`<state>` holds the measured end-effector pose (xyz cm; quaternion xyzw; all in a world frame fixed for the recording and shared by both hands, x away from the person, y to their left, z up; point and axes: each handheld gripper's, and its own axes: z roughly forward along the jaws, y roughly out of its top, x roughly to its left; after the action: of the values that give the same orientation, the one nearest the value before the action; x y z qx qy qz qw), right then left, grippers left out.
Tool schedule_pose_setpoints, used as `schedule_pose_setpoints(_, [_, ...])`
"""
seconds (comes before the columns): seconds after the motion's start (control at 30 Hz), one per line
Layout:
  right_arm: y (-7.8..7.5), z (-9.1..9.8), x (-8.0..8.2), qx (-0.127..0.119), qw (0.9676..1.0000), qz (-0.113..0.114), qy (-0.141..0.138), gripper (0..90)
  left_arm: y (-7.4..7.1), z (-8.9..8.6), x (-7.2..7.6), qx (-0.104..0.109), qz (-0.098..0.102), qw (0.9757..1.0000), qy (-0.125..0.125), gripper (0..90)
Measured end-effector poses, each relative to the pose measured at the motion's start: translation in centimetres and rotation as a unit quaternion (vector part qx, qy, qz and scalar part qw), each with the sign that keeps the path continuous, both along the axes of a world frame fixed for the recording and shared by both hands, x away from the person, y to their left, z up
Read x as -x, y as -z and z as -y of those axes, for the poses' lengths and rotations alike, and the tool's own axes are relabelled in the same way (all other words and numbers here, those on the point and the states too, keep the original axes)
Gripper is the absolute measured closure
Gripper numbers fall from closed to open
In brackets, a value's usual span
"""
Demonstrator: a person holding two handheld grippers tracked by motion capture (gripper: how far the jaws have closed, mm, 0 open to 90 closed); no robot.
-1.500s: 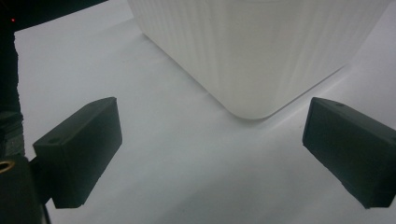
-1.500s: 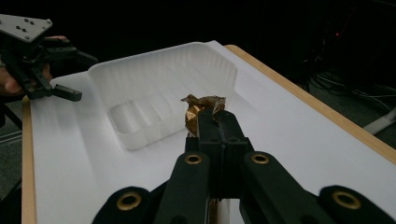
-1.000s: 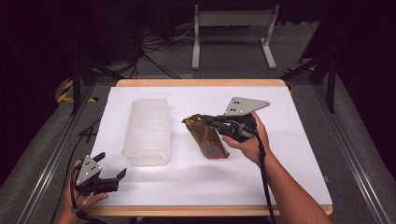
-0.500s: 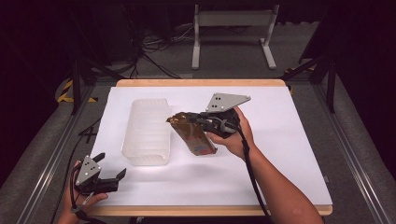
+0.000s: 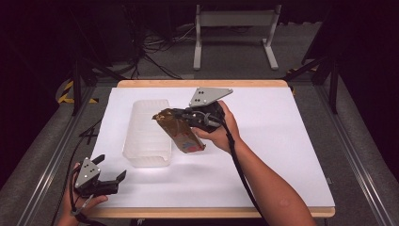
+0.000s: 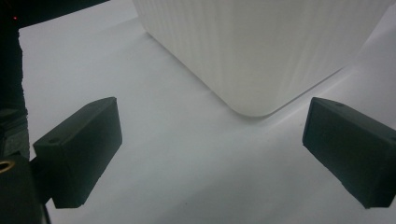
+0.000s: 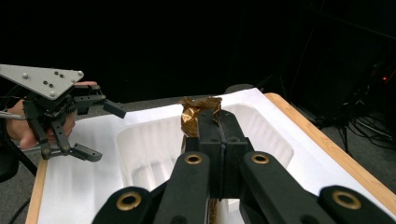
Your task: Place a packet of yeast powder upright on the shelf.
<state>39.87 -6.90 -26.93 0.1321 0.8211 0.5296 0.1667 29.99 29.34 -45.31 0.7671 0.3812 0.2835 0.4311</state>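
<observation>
Packet (image 5: 181, 132): crinkled glossy brown foil, clamped in the closed right gripper (image 5: 181, 117); print unreadable.
Tub (image 5: 147, 134): ribbed translucent plastic, beneath the packet.
Left gripper (image 5: 113, 172): spread wide, nothing held.

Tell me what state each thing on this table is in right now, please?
Right tongs: shut on the brown packet, held above the table.
Brown packet: crinkled, pinched at its top end, hanging tilted beside the tub.
White plastic tub: standing on the table, nothing seen inside it.
Left tongs: open, nothing between them, low at the table's near corner.
</observation>
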Motion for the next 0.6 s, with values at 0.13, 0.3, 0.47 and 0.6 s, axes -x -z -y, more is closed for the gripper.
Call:
schedule_pose_setpoints(0.13, [-0.1,-0.8,-0.4,-0.005,1.0000,-0.002,-0.004,90.0,0.0,0.0,0.1,0.001,0.001,1.0000,0.000,5.6])
schedule_pose_setpoints(0.3, [-0.2,-1.4,-0.7,-0.008,0.9999,-0.003,-0.008,90.0,0.0,-0.1,0.1,-0.001,0.002,1.0000,0.002,5.6])
schedule_pose_setpoints(0.47, [-0.4,-2.5,-1.0,-0.009,0.9998,0.001,-0.015,90.0,0.0,-0.1,0.2,-0.001,0.002,1.0000,0.002,5.7])
schedule_pose_setpoints(0.6, [-0.5,-3.2,-1.3,-0.013,0.9998,-0.002,-0.017,90.0,0.0,-0.2,0.3,-0.002,0.002,1.0000,0.000,5.6])
